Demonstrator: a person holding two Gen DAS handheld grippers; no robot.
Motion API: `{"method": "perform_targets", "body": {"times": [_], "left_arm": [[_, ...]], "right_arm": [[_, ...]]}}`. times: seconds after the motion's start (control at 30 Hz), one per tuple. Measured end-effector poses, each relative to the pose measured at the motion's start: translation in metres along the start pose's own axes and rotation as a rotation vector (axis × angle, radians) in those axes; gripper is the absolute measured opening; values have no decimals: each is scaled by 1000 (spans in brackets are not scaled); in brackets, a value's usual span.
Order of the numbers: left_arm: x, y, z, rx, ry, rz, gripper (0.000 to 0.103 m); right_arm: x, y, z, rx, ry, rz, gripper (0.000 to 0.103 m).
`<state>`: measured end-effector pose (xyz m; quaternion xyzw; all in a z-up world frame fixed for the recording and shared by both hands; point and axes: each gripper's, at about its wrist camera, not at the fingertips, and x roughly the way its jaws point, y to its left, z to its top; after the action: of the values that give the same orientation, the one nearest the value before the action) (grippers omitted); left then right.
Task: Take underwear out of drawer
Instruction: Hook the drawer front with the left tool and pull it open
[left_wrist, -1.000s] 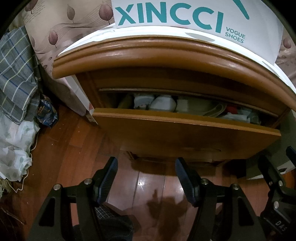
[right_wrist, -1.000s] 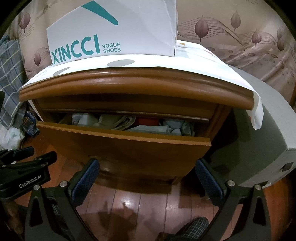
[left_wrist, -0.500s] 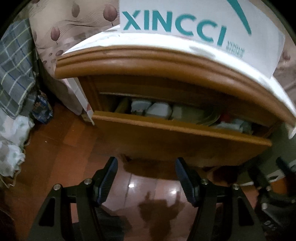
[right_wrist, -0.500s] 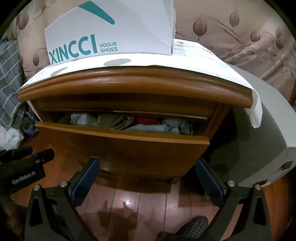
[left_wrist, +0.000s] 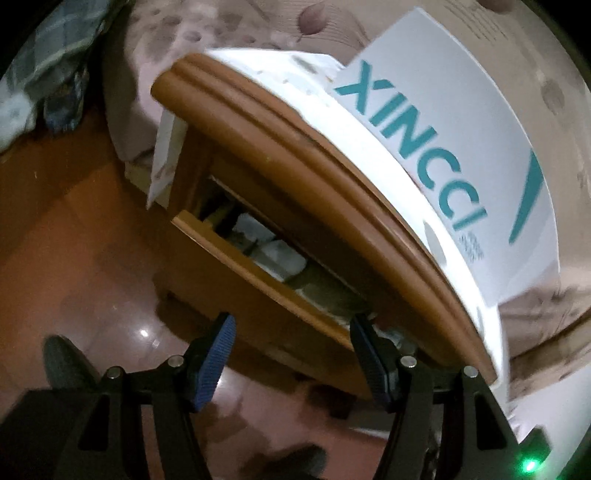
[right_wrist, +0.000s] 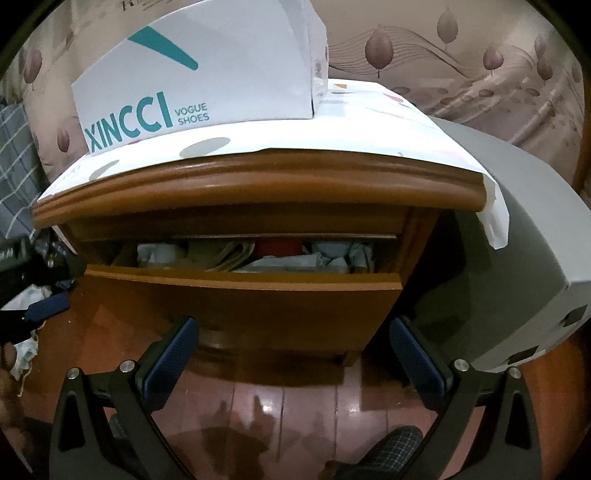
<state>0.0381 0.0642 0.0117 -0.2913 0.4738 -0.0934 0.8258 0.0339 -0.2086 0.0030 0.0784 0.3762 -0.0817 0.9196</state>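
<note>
Left gripper (left_wrist: 290, 356) has rolled hard since a second ago: in its view the nightstand (left_wrist: 332, 184) now runs tilted from upper left to lower right, where before it sat level. It has also closed in on the drawer (left_wrist: 266, 288), whose gap now sits just above its fingertips. Jaws apart, nothing between them.

Right gripper (right_wrist: 291, 354) unchanged, low centre of its frame, jaws wide and empty, well short of the drawer front.

Drawer is part open. Underwear (right_wrist: 236, 254) lies inside as a jumble of pale folded cloth with a red piece mid-gap; which piece is meant, can't tell. Shoebox (right_wrist: 207, 74) on top, untouched.

Reading: left is lining up to reach into the gap; nothing lifted yet. Opening looks narrow, may need pulling wider.
</note>
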Motion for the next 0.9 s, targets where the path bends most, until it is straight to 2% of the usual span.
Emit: {"method": "perform_targets", "body": {"times": [0.1, 0.23, 0.47, 0.63, 0.9], "left_arm": [[17, 6, 4, -84, 32, -37, 66], [32, 21, 5, -183, 29, -51, 66], [51, 30, 8, -263, 45, -79, 66], [66, 40, 4, -317, 68, -61, 67], [92, 48, -1, -368, 71, -29, 77]], "right_arm": [[-1, -2, 1, 14, 1, 8, 102], [0, -3, 1, 14, 14, -7, 102], [1, -7, 3, 18, 22, -12, 102], [1, -7, 3, 17, 21, -15, 102], [1, -7, 4, 24, 28, -4, 102]]}}
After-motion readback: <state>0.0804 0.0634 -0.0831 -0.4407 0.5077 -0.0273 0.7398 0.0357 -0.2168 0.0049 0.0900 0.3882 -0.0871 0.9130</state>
